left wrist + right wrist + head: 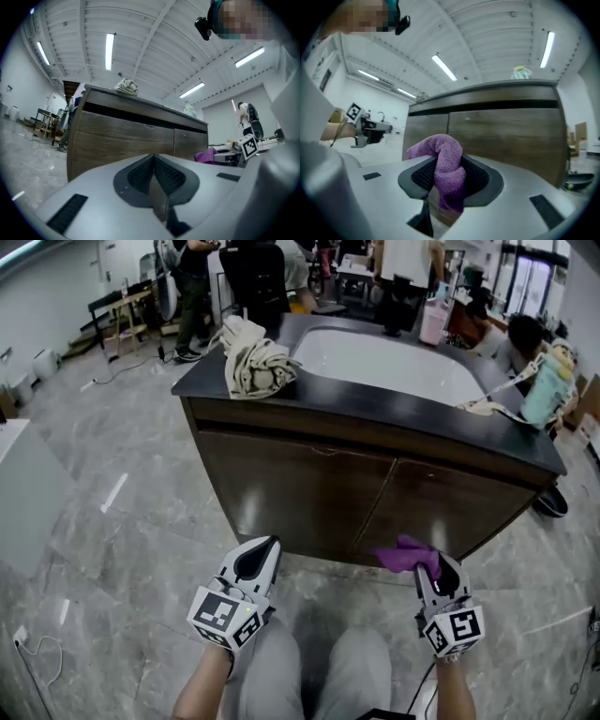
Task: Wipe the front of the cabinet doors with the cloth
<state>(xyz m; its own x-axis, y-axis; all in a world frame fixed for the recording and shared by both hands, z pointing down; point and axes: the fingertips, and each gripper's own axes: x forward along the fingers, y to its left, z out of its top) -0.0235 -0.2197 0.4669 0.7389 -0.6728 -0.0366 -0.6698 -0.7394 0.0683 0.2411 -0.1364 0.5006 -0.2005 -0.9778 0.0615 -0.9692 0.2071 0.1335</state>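
The left gripper (265,549) hung low with its jaws pressed together on nothing, and the left cabinet door (291,491) stood ahead of it, untouched. To its right, the right gripper (427,566) pinched the purple cloth (403,554), which bunched up out of its jaws just short of the right cabinet door (455,512) ahead, not against the wood. By my reading the cloth was in hand but no wiping contact was made yet, so both door fronts seemed left to do.
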